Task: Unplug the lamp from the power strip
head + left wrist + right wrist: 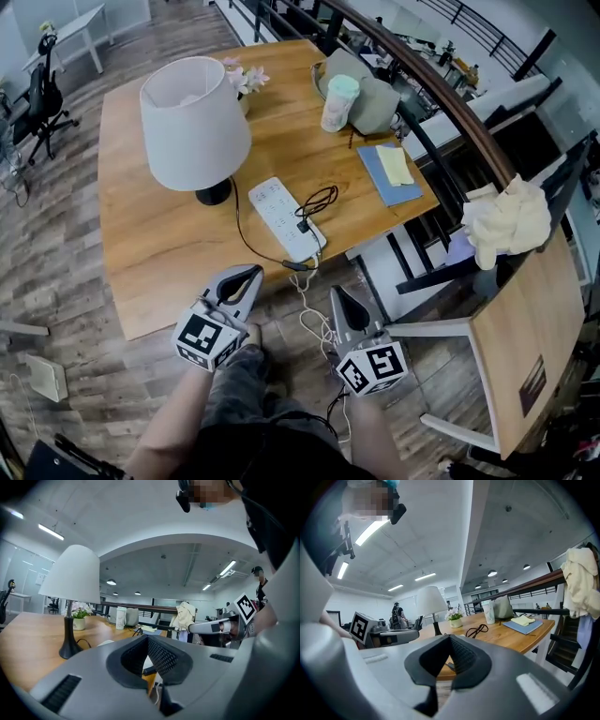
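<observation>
A lamp [195, 122] with a white shade and black base stands on the wooden table [150, 272]. Its black cord runs along the tabletop to a white power strip [286, 217], where a black plug [305, 226] sits beside a coil of black cable [317, 200]. My left gripper [251, 272] and right gripper [337, 293] hang side by side just off the table's near edge, both shut and empty, pointing at the strip. The lamp [70, 576] rises ahead in the left gripper [151, 688] view. The right gripper [436, 686] view shows the lamp [431, 601] further off.
A flower pot [242, 82], a pale cup [339, 101], a grey bag [373, 94] and a blue notebook [389, 175] lie at the table's far side. A chair [511, 328] draped with cream cloth [506, 220] stands right. White cable [314, 319] dangles off the table edge.
</observation>
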The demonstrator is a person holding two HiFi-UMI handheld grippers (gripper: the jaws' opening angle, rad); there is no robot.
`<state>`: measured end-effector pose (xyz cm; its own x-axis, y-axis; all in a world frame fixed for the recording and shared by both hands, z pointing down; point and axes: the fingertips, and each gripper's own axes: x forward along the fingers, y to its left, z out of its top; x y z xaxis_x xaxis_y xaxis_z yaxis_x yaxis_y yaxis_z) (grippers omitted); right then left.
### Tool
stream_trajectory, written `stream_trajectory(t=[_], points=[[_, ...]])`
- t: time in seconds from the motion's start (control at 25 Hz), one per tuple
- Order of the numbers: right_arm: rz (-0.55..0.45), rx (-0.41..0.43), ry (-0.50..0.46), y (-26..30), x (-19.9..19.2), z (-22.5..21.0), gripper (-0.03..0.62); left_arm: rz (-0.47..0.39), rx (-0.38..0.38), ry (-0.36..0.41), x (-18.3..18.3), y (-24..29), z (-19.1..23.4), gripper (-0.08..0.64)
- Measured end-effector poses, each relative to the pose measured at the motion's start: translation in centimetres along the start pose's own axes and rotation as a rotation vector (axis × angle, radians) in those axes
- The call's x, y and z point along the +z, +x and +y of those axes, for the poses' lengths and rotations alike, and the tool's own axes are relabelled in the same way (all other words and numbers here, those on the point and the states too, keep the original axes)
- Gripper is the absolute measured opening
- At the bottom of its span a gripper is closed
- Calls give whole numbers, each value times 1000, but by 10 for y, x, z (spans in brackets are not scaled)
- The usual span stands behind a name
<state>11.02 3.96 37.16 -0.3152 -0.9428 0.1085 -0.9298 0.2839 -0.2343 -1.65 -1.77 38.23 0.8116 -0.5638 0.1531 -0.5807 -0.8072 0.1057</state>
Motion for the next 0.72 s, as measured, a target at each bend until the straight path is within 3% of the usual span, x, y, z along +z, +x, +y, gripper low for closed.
stream_trajectory(t=[0.56,0.72], points=[[104,-49,-33,86,-16,-26,8,122,-196,37,-23,77,26,-3],[137,-66,-41,101,-24,-36,8,170,-212,47,-38,91,26,-3]])
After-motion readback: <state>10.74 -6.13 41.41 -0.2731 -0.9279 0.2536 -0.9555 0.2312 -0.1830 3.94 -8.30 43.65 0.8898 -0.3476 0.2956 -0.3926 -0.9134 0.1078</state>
